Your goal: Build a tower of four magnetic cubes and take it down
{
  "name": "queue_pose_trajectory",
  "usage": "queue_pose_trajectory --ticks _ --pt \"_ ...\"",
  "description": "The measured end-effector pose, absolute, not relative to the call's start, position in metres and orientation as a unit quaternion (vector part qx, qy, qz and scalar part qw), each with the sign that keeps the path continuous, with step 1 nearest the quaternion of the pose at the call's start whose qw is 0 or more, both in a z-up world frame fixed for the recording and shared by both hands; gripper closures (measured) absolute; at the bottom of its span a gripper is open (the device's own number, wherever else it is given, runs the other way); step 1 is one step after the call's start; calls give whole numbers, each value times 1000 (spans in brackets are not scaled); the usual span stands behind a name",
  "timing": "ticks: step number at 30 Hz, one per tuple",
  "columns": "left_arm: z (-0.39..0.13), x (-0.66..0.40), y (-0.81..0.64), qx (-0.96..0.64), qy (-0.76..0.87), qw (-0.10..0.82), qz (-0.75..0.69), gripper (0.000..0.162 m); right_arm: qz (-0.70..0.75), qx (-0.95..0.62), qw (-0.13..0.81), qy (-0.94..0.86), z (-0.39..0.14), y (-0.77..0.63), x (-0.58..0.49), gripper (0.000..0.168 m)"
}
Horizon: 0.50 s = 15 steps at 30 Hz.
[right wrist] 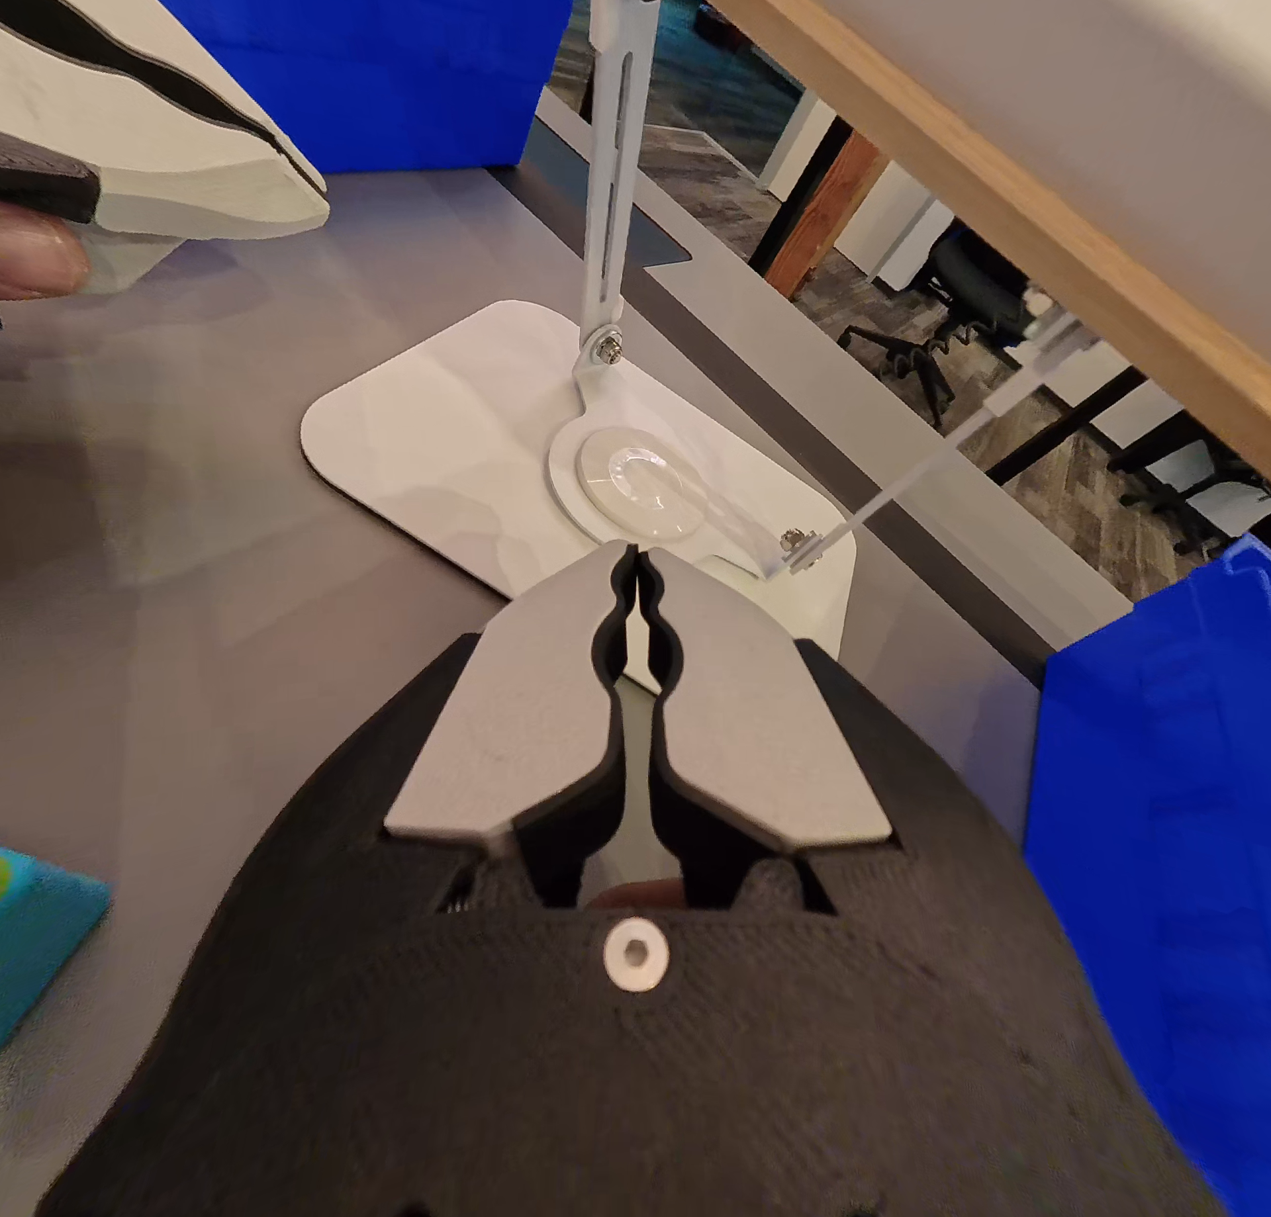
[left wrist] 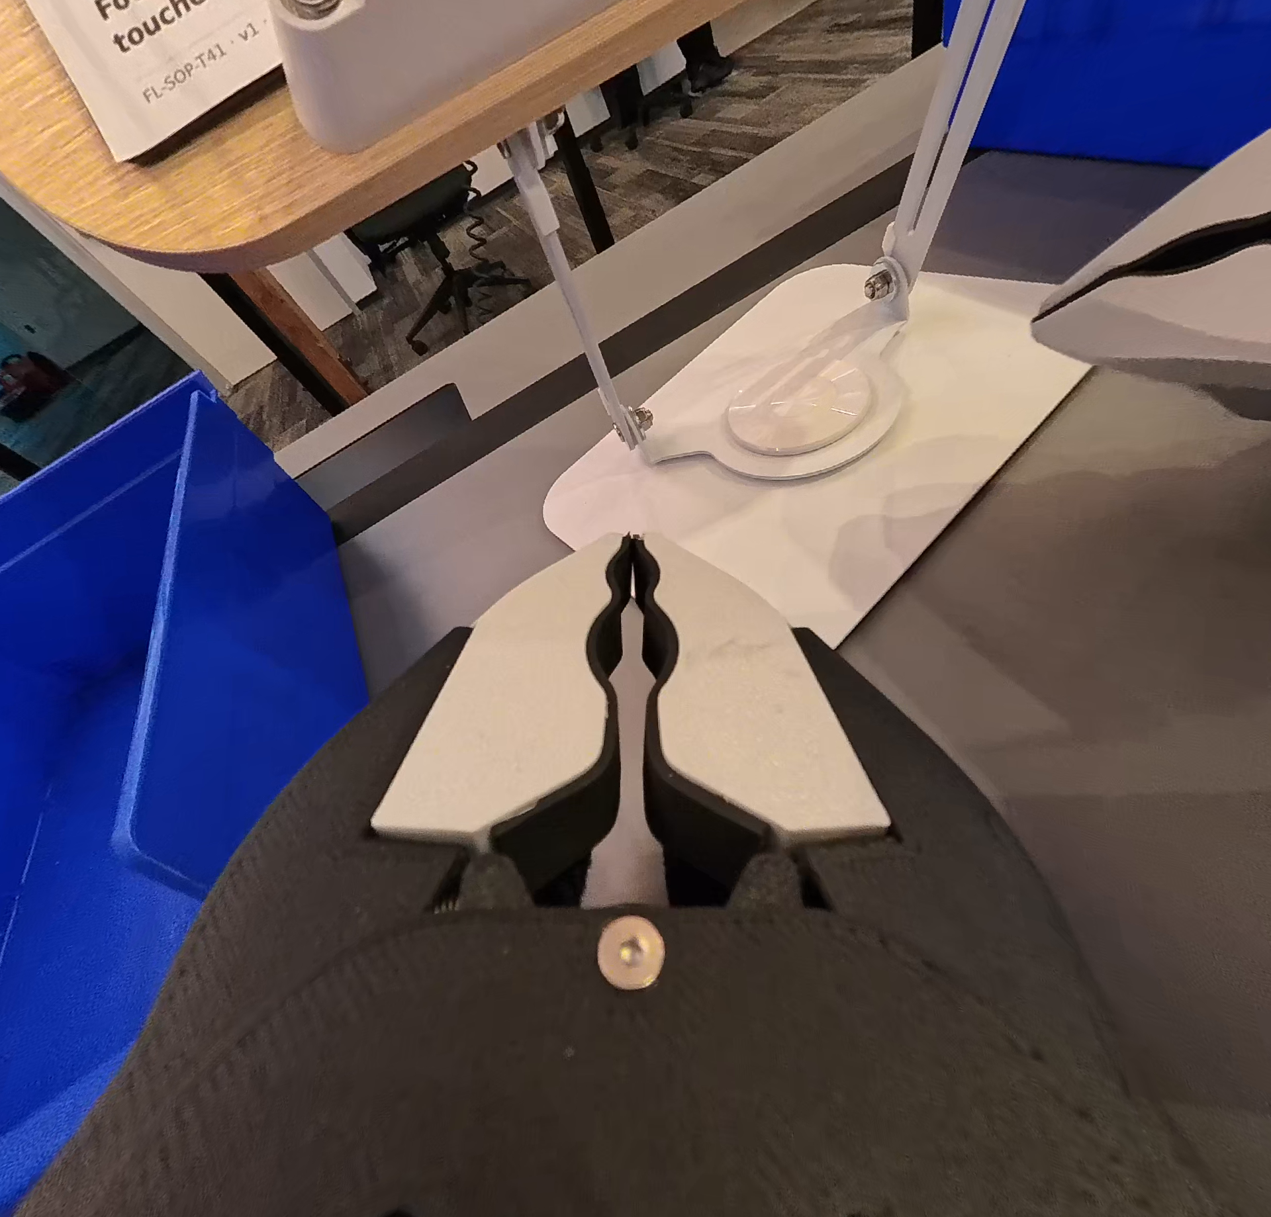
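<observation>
In your left wrist view, your left gripper [left wrist: 633, 539] has its tips pressed together on nothing, hovering over the grey desk [left wrist: 1073, 634] at the edge of the flat white stand base [left wrist: 791, 531]. A blue plastic bin [left wrist: 137, 599] sits to its left. No magnetic cubes show here.

In your right wrist view, your right gripper [right wrist: 634, 551] is likewise closed and empty above the same white base [right wrist: 426, 414]. A teal block [right wrist: 41, 923], possibly a cube, lies at the left edge.
</observation>
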<state>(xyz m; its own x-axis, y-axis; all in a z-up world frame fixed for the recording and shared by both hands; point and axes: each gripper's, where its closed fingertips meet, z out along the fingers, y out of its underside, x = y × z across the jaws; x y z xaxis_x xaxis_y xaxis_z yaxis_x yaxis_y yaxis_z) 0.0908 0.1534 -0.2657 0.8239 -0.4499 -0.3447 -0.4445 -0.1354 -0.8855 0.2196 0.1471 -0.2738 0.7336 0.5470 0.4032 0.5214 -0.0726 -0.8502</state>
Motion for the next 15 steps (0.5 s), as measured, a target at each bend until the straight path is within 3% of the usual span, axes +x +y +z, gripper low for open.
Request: queue_pose_trajectory --ticks 15 --pt "-268 93 153 -754 303 582 -5 162 27 -748 575 -332 -271 132 244 168"
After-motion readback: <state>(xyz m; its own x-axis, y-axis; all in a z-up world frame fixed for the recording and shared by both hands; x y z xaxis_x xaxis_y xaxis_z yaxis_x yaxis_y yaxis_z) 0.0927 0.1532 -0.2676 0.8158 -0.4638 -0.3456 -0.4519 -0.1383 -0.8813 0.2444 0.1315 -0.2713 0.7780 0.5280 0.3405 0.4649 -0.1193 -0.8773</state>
